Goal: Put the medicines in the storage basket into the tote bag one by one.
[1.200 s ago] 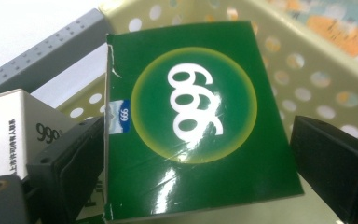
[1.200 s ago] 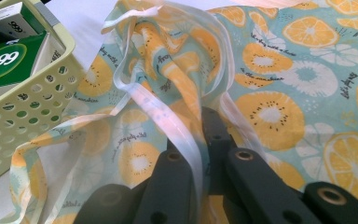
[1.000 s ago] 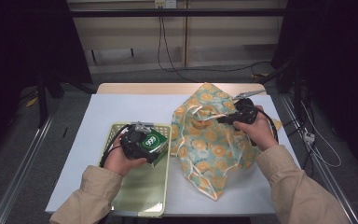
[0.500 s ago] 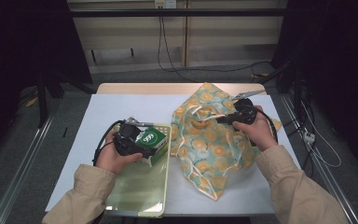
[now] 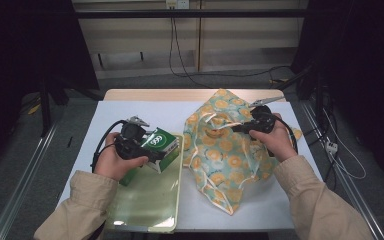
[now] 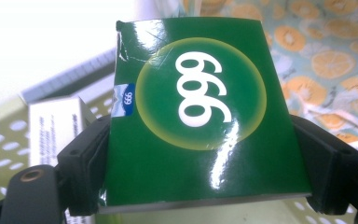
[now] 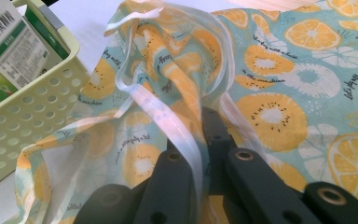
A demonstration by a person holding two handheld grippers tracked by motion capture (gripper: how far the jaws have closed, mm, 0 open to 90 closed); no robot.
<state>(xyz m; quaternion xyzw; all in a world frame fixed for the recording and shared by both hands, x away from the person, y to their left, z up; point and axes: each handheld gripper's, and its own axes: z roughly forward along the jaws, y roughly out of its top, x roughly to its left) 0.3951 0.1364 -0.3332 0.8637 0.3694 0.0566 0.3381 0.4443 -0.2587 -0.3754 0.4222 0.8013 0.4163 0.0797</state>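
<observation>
Glossy green card fills the space between the jaws of the left gripper (image 6: 200,205): they pinch a box (image 6: 196,112) marked 999 by its two side edges, and the box is lifted above the basket (image 5: 150,200), tilted, with its far end toward the bag (image 5: 230,155). A second box (image 6: 56,126), white and printed, sits in the basket just beside the held one.

The right gripper (image 7: 200,135) has its jaws pressed together on the bag's white-trimmed edge, holding a fold of the orange-slice fabric up off the table (image 5: 105,115). In the high view the bag lies just to the right of the basket, crumpled, its mouth apparently facing the basket.

Judging from this, the box looks bound for the bag. The risks:
- The grip is on smooth, shiny card at the edges only, so the box could slip or twist out if it knocks against the fabric.
- The thin hem held by the right gripper could slide free, letting the mouth collapse shut.
- A corner of the box might catch on the loose folds and drag the bag.
</observation>
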